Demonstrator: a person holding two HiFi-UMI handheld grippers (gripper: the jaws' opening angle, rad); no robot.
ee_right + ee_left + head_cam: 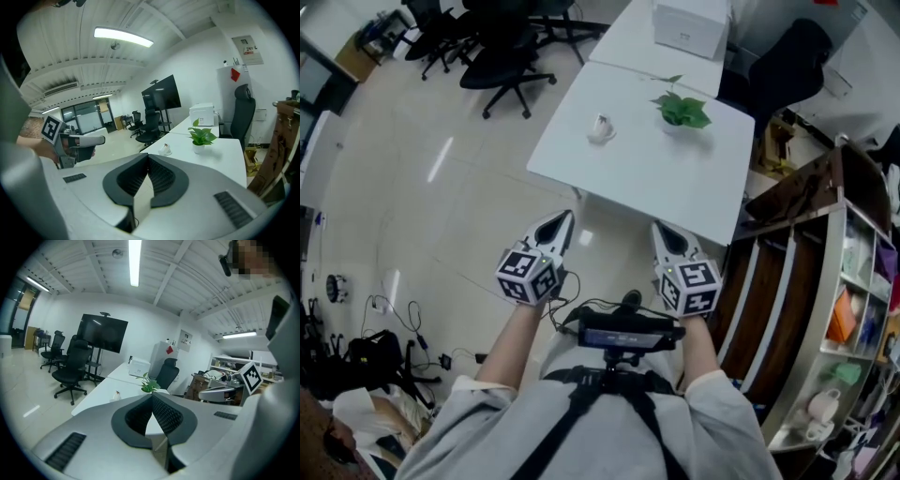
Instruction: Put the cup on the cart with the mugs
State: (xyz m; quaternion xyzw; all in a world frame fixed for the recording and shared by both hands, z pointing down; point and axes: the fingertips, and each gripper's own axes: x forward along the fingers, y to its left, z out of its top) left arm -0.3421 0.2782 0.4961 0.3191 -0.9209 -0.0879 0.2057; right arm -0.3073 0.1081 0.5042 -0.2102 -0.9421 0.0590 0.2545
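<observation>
A small white cup (600,128) stands on the white table (628,173), left of a potted plant (682,111). Both grippers are held side by side short of the table's near edge, pointing at it. My left gripper (564,218) is shut and empty, with the cup (116,394) far ahead of its tips (152,396). My right gripper (661,229) is also shut with nothing in it (147,157), and its view shows the cup (165,149) well ahead. A shelved cart (848,234) stands at the right, with white mugs (823,405) on a lower shelf.
A second table behind carries a white box (689,26). Black office chairs (502,56) stand at the back left, another chair (792,56) at the back right. Bags and cables (366,361) lie on the floor at the left. A brown cabinet (806,183) adjoins the cart.
</observation>
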